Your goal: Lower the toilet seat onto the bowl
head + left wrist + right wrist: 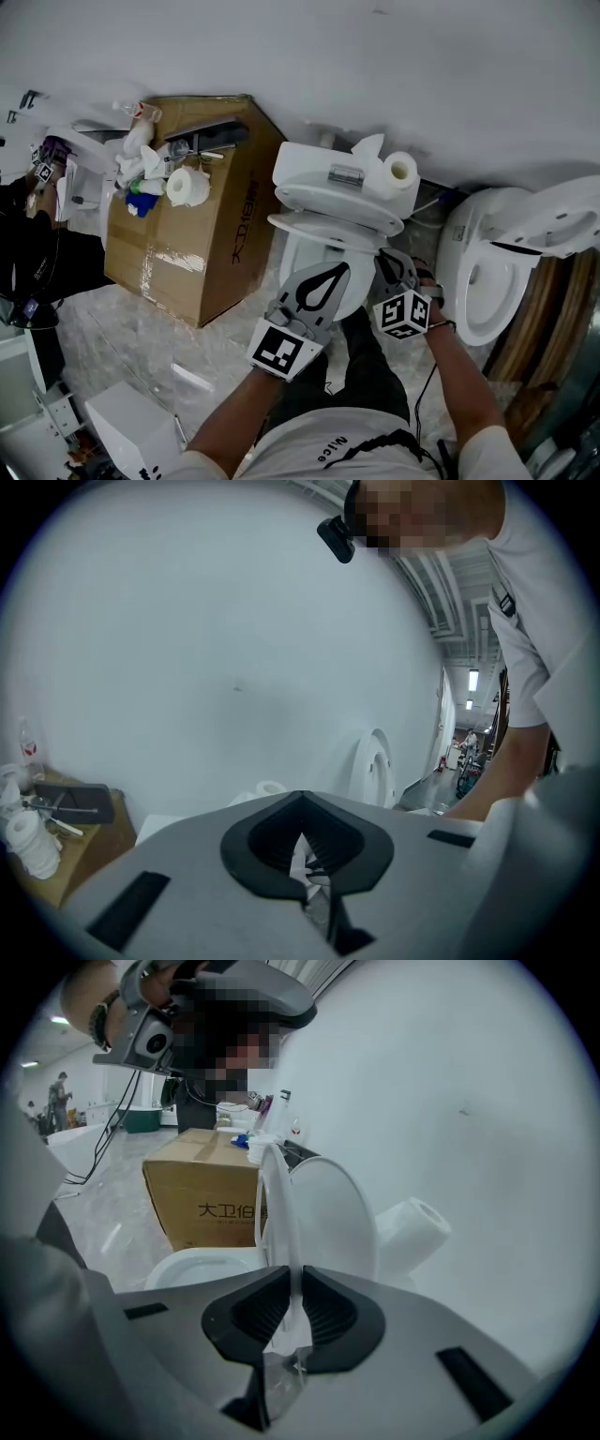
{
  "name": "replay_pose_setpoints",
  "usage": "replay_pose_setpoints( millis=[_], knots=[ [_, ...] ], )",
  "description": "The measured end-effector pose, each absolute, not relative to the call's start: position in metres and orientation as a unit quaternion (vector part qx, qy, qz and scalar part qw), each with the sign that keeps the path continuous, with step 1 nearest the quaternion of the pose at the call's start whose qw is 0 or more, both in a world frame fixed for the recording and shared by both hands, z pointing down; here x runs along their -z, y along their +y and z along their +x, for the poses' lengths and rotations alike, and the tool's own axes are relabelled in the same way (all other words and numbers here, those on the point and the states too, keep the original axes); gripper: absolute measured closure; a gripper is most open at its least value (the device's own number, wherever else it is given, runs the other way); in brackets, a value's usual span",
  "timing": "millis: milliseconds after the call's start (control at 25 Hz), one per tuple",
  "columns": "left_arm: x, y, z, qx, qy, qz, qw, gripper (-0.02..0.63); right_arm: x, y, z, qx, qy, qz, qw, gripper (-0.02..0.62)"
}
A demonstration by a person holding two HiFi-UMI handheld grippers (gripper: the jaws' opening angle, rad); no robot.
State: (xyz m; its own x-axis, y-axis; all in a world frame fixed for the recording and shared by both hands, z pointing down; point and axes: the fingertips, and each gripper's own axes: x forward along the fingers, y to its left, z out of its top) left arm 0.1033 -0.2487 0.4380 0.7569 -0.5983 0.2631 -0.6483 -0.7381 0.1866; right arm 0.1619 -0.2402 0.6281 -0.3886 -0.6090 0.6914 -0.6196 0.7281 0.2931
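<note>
Right gripper (292, 1274): jaws clenched on the thin front rim of the toilet seat (277, 1206). The rim runs straight up from between the two pads. The seat stands upright, raised off the bowl (199, 1265), which lies low and to the left of the jaws. The lid (336, 1218) stands just behind the seat, to the right of the jaws; I cannot tell whether the two touch.

Beyond the jaws to the left is a cardboard box (202, 1199) with bottles and clutter on top. To the right, up against the wall, is a toilet roll (412, 1232).

Left gripper (302, 801): jaws pressed together, holding nothing. It points up at the bare wall (187, 667). Low past its tips is another view of the toilet roll. Further right is a second toilet (375, 766) with its seat up.

Head view: the left gripper hangs over the bowl, just beside the right gripper and apart from the seat. The right gripper is at the seat's edge, below the tank (337, 178). The person's forearms (459, 366) reach in from the bottom.
</note>
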Motion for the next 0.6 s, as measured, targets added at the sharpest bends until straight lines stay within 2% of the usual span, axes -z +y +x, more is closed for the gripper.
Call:
replay_pose_setpoints(
  millis=[600],
  knots=[
    [-0.441,-0.215,0.07,-0.087,-0.339,0.926,0.14,0.597,-0.647,-0.172,0.134,-0.009,-0.833,0.342,0.434,0.543]
  ],
)
